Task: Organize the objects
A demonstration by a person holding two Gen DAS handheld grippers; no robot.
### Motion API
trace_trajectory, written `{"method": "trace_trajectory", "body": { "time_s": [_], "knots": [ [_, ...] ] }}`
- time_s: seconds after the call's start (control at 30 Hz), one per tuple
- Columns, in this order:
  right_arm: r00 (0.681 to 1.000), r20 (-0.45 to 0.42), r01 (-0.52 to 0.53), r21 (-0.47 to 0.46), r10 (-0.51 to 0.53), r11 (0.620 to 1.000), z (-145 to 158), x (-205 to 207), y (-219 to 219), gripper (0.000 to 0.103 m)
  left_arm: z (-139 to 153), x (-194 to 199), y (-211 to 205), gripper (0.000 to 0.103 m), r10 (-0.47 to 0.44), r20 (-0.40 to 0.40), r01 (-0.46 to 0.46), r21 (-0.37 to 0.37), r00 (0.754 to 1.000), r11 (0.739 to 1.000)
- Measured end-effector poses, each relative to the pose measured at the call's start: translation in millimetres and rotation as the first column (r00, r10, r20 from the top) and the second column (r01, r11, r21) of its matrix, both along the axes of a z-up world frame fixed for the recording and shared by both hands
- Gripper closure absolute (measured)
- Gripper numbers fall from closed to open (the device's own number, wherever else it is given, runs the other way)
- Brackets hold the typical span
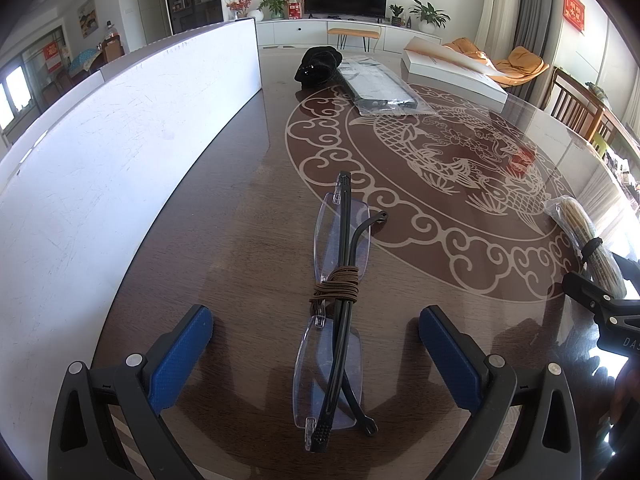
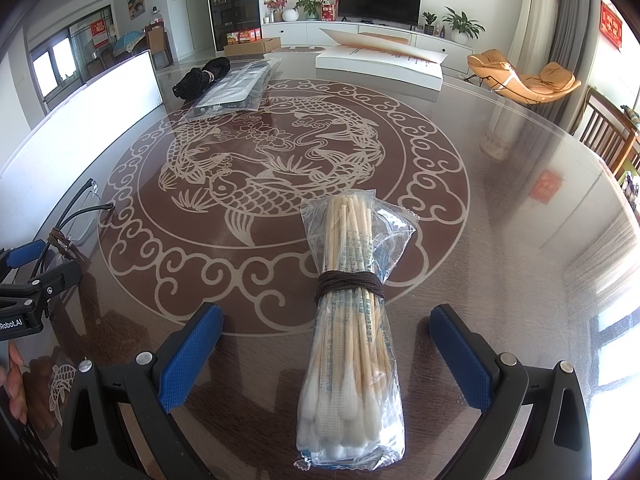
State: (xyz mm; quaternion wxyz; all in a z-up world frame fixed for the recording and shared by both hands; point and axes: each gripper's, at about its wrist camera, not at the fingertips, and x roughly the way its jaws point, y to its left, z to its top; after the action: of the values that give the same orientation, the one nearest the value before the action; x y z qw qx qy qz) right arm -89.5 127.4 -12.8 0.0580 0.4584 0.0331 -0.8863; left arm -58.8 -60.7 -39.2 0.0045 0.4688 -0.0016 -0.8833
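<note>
**Jaws spread on both grippers, one bundle lying between each pair**

Jaws of the left gripper (image 1: 316,350) stand wide apart, blue pads facing inward, gripping nothing. Between them, lying on the table (image 1: 248,208) and clear of both pads, is a pair of folded rimless glasses (image 1: 336,312) — temples crossed over the lenses and bound at the bridge with several turns of brown cord (image 1: 336,285). The glasses lie lengthwise along the gripper's axis, one lens between the pads, the other beyond them.

Jaws of the right gripper (image 2: 326,354) are likewise spread wide and empty. Centred between them lies a clear plastic packet of long wooden cotton swabs (image 2: 352,332), cotton tips toward the camera, tied around the middle with dark cord (image 2: 349,286). Neither pad touches the packet.

The two grippers sit side by side: the left wrist view shows the swab packet and right gripper at its right edge; the right wrist view shows the glasses and left gripper at its left edge, with fingertips of a hand (image 2: 14,384) below.

Farther out, on the fish-patterned tabletop, lie a flat bagged dark item (image 1: 378,86) and, just beside it, a black fabric bundle (image 1: 318,65). A white box (image 1: 452,74) sits at the far side — a white panel (image 1: 120,140) runs along the left.
</note>
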Motion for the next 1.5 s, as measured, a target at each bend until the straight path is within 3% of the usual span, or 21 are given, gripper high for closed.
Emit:
{"method": "trace_trajectory", "body": {
  "time_s": [0.6, 0.7, 0.83, 0.87, 0.9, 0.93, 0.97, 1.03, 1.27, 1.43, 1.5],
  "knots": [
    [1.000, 0.002, 0.000, -0.002, 0.000, 1.000, 0.3, -0.1, 0.1, 0.000, 2.8, 1.1, 1.1, 0.000, -0.009, 0.006, 0.009, -0.008, 1.000, 1.000],
    [0.998, 0.059, -0.008, 0.000, 0.008, 1.000, 1.8, -5.6, 1.3, 0.000, 6.7, 3.4, 2.2, 0.000, -0.008, -0.019, 0.007, -0.026, 1.000, 1.000],
    [0.989, 0.144, -0.013, -0.053, 0.021, 0.998, 7.9, -22.6, 9.5, 0.002, 13.6, 5.8, -2.4, 0.047, -0.025, -0.053, 0.027, 0.033, 0.998, 0.999],
    [0.988, 0.150, -0.017, -0.050, 0.024, 0.999, 9.7, -24.9, 10.6, 0.020, 14.5, 5.6, -5.0, 0.056, -0.027, -0.054, 0.030, 0.056, 0.998, 0.998],
    [0.988, 0.153, -0.028, -0.027, 0.032, 0.999, 11.5, -25.9, 9.7, 0.031, 16.2, 6.0, -8.3, 0.073, -0.024, -0.061, 0.028, 0.080, 0.998, 0.996],
    [0.987, 0.153, -0.045, 0.013, 0.042, 0.999, 13.5, -25.8, 7.5, 0.058, 18.7, 7.4, -12.0, 0.083, -0.020, -0.072, 0.027, 0.106, 0.997, 0.994],
    [0.987, 0.154, -0.059, 0.027, 0.055, 0.998, 16.3, -24.9, 6.3, 0.074, 22.1, 9.5, -15.7, 0.086, -0.015, -0.088, 0.027, 0.131, 0.996, 0.991],
    [0.984, 0.166, -0.062, -0.014, 0.063, 0.998, 21.6, -20.7, 9.0, 0.074, 30.2, 15.0, -22.1, 0.091, -0.005, -0.131, 0.028, 0.172, 0.991, 0.985],
    [0.991, 0.076, -0.099, -0.089, 0.106, 0.991, 60.1, 9.3, 4.1, 0.074, 50.1, 32.3, -38.0, 0.091, 0.042, -0.243, 0.022, 0.256, 0.969, 0.966],
    [0.992, 0.049, -0.110, -0.122, 0.116, 0.987, 73.1, 16.8, -1.2, 0.074, 41.2, 26.7, -45.7, 0.091, 0.057, -0.197, 0.011, 0.328, 0.979, 0.944],
    [0.992, 0.046, -0.111, -0.142, 0.119, 0.984, 74.3, 18.5, -1.9, 0.074, 38.7, 24.7, -42.1, 0.090, 0.062, -0.185, 0.001, 0.322, 0.981, 0.947]
  ]
}}
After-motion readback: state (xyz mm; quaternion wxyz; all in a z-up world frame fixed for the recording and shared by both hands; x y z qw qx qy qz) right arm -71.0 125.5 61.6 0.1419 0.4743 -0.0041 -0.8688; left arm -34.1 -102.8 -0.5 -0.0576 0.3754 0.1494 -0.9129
